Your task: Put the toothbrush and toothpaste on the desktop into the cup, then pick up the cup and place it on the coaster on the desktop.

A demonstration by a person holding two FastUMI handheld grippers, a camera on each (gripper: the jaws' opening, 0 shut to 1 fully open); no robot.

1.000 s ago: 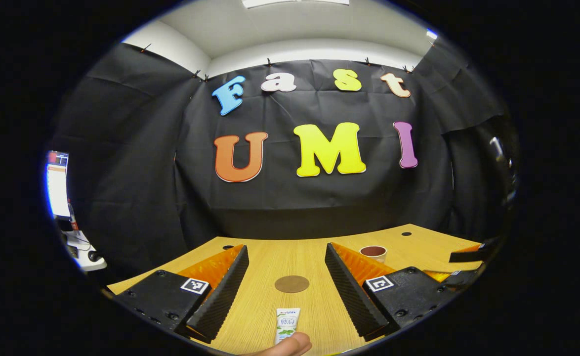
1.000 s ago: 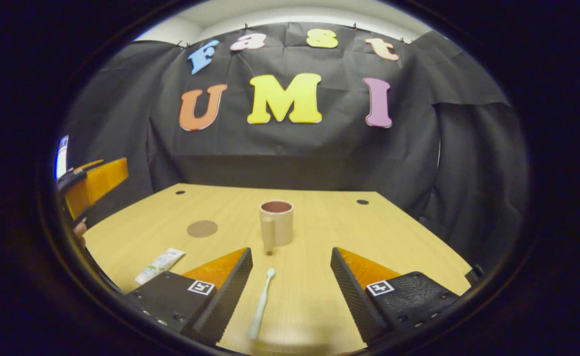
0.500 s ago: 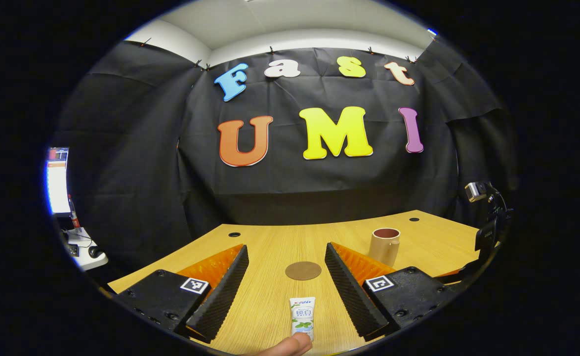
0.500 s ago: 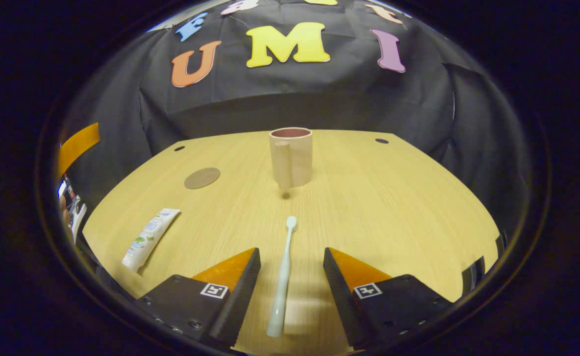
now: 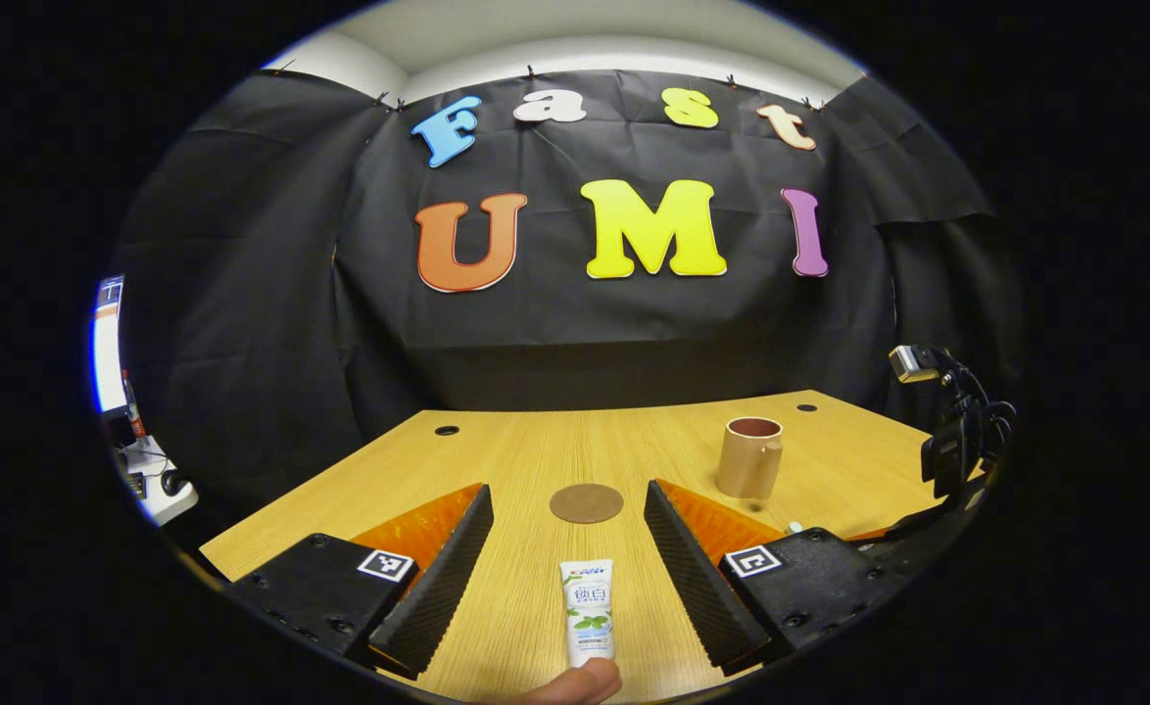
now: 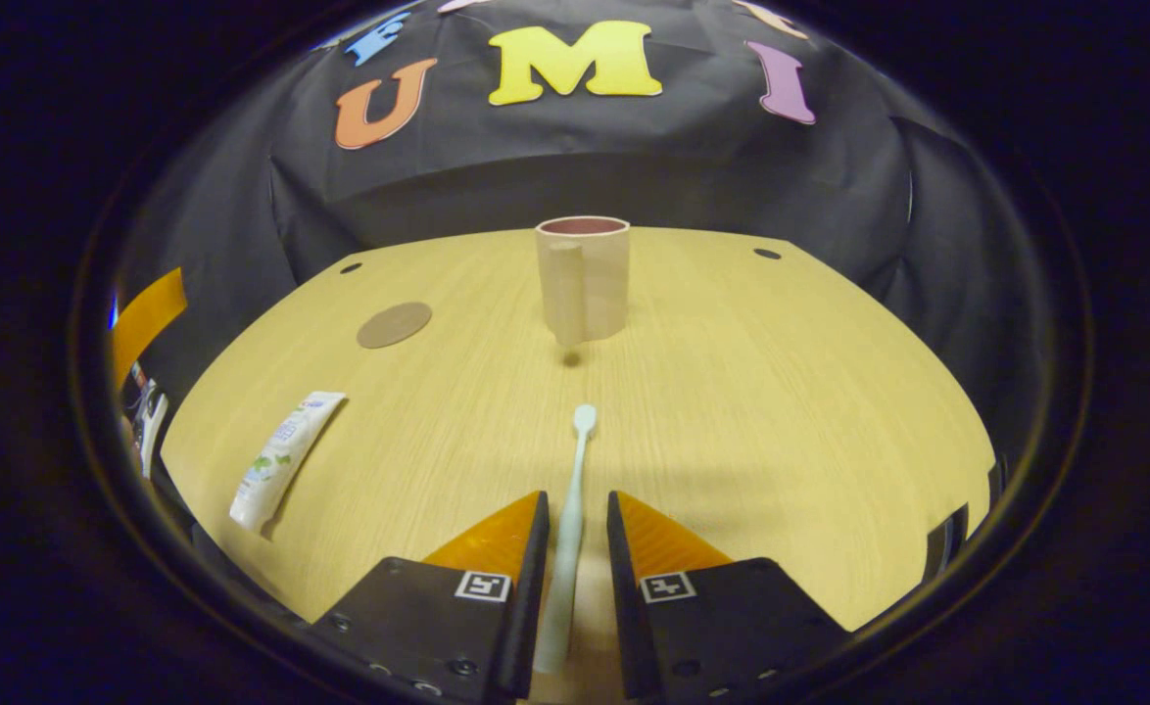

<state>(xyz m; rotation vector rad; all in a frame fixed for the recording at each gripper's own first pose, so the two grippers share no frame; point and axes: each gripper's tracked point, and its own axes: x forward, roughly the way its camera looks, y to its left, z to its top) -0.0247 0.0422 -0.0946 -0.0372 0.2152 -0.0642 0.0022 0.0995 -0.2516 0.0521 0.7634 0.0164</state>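
the toothpaste (image 5: 588, 612) lies on the tabletop (image 6: 781, 392) between the wide-apart left tongs (image 5: 568, 578), its label too small to read. the right tongs (image 6: 573, 587), wider before, have narrowed around the toothbrush (image 6: 569, 529) handle; contact unclear. cup (image 6: 583, 279) stands beyond, apart from the coaster (image 6: 395, 324).

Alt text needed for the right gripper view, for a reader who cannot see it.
The right tool has nearly shut around the handle of a pale mint toothbrush lying on the wooden desktop. Beyond stands a beige cup; to the left lie a white toothpaste tube and a round brown coaster.
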